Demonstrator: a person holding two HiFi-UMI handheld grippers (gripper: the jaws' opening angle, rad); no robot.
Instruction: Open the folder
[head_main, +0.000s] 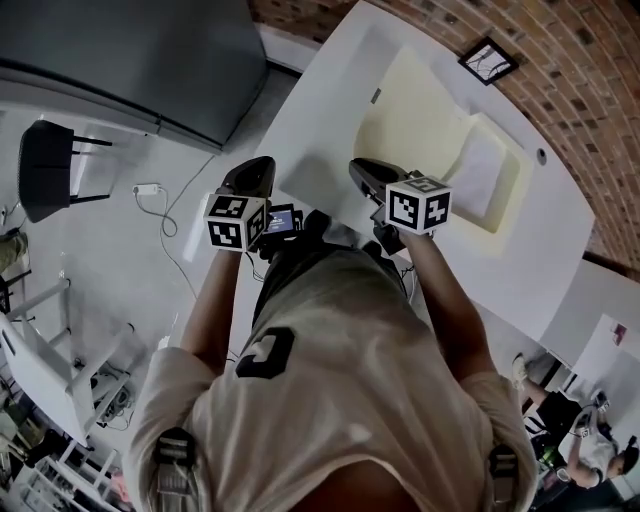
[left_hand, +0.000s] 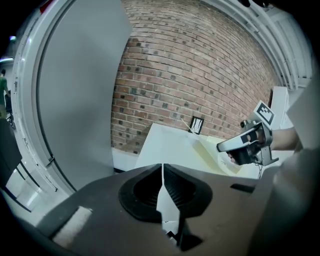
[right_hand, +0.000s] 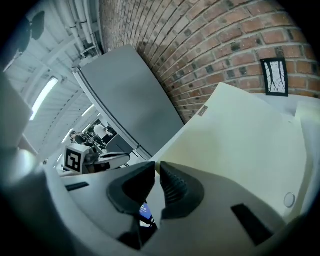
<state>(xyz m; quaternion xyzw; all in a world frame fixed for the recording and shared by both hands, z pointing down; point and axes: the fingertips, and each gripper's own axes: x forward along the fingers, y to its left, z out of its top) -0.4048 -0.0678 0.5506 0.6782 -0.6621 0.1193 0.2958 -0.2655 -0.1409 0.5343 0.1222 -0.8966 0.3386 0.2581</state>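
A pale yellow folder (head_main: 420, 125) lies flat on the white table (head_main: 330, 100), with a white sheet (head_main: 478, 170) on its right part. My left gripper (head_main: 262, 165) hangs at the table's near edge, left of the folder, jaws shut and empty. My right gripper (head_main: 358, 168) hovers by the folder's near edge, also shut with nothing between its jaws. In the left gripper view the folder (left_hand: 210, 150) lies ahead to the right, with the right gripper (left_hand: 222, 146) over it. The right gripper view shows the folder (right_hand: 240, 150) spread just beyond the jaws.
A brick wall (head_main: 560, 60) borders the table's far side, with a small black-framed picture (head_main: 488, 60) against it. A large grey panel (head_main: 150, 60) stands to the left, and a dark chair (head_main: 45, 170) and a cable (head_main: 165, 210) are on the floor.
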